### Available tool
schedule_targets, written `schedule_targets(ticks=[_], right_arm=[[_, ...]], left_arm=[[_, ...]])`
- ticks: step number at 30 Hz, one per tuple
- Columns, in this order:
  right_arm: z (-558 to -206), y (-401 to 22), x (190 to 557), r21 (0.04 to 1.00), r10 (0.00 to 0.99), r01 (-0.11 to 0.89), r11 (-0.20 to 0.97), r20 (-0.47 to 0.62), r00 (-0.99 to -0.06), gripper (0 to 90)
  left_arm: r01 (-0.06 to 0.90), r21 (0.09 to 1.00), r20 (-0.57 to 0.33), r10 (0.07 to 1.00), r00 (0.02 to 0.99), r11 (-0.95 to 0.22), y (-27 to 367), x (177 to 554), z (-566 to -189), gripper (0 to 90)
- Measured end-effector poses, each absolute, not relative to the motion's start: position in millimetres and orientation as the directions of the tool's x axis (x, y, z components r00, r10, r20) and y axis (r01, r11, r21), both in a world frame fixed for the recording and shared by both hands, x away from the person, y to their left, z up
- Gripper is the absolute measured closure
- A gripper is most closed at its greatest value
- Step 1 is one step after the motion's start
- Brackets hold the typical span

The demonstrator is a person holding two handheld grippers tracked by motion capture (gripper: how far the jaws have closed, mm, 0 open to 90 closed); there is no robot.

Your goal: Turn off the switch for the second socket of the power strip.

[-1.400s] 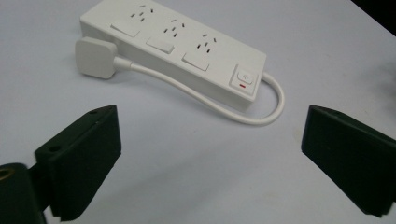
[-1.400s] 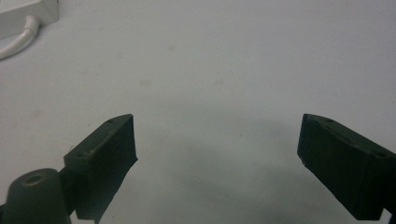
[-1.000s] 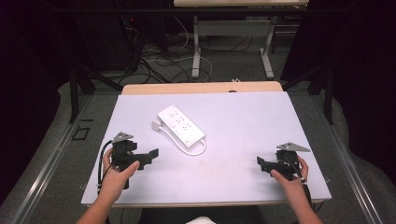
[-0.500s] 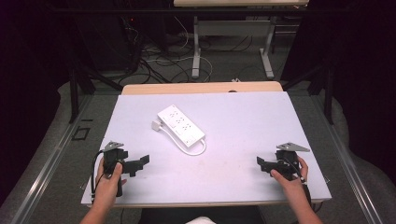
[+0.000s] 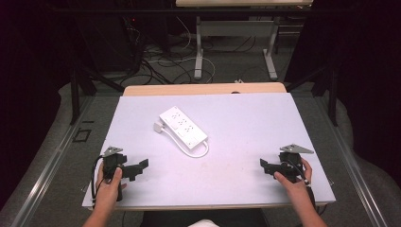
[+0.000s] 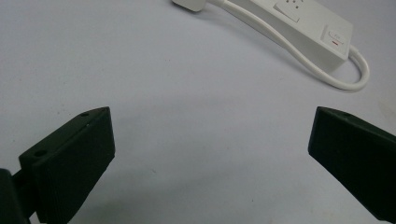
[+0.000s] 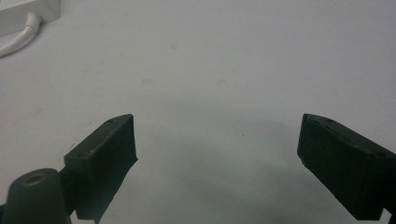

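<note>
High view: power strip (image 5: 183, 130) lies mid tabletop (image 5: 246, 123), cord looped beside it, within reach. Left gripper (image 5: 137, 168) and right gripper (image 5: 265, 166) near front corners, fingers spread wide, empty, likely poised for approach.

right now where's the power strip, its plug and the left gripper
power strip (image 5: 183, 125), high view, middle of its white top face
plug (image 5: 158, 126), high view, the white plug body at the strip's left end
left gripper (image 5: 135, 170), high view, between its open jaw tips
</note>
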State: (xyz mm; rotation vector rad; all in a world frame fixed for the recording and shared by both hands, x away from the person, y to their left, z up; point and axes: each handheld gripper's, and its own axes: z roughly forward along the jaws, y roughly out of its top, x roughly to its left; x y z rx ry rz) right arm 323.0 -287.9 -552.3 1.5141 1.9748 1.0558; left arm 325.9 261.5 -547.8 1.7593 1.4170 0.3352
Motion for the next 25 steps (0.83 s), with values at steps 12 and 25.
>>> schedule_targets(ticks=[12,25], right_arm=[[-552.8,-286.8,324.0,0.779,0.945,0.617,0.115,0.105,-0.309,11.1],[-554.2,-286.5,324.9,0.775,0.946,0.622,0.116,0.105,-0.308,11.1]], left_arm=[[0.680,0.733,-0.275,0.906,0.322,-0.019,265.3,327.5,-551.1,0.4],[0.681,0.732,-0.274,0.907,0.320,-0.019,265.6,326.8,-550.2,0.4]])
